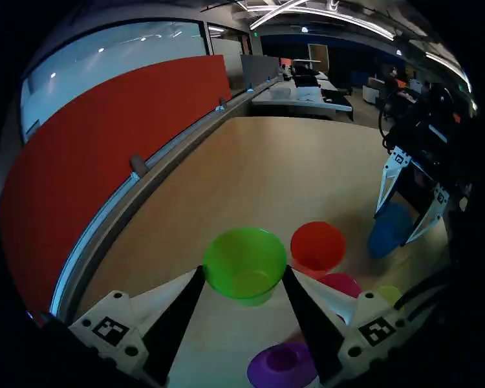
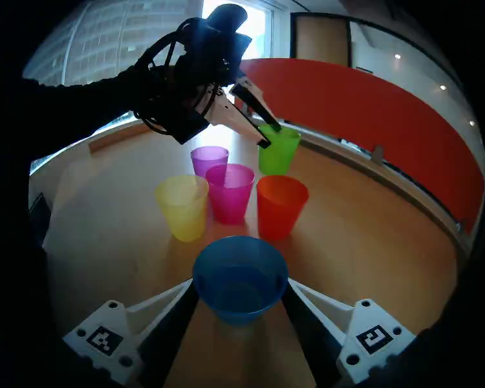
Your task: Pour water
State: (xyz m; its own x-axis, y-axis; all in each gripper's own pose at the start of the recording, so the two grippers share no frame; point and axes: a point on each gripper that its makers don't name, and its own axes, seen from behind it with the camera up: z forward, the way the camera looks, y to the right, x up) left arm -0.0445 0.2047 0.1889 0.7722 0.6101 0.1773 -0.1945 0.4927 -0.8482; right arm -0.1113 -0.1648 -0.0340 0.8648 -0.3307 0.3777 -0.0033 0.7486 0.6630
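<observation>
Green cup (image 1: 244,262): pinched in left gripper (image 1: 243,275), at 9 o'clock of orange cup (image 1: 317,247), left gripper view. Blue cup (image 2: 240,278): pinched in right gripper (image 2: 240,286) (contents unclear). Pouring well: rims close, slow tilt, receiver level.

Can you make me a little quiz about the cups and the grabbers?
1. True or false: the left gripper grips the green cup.
2. Which cup does the right gripper hold? A white, B the blue cup, C black.
3. How many cups stand free on the table?
Key: 1 true. 2 B. 3 four: the yellow cup, pink cup, orange cup and purple cup.
</observation>
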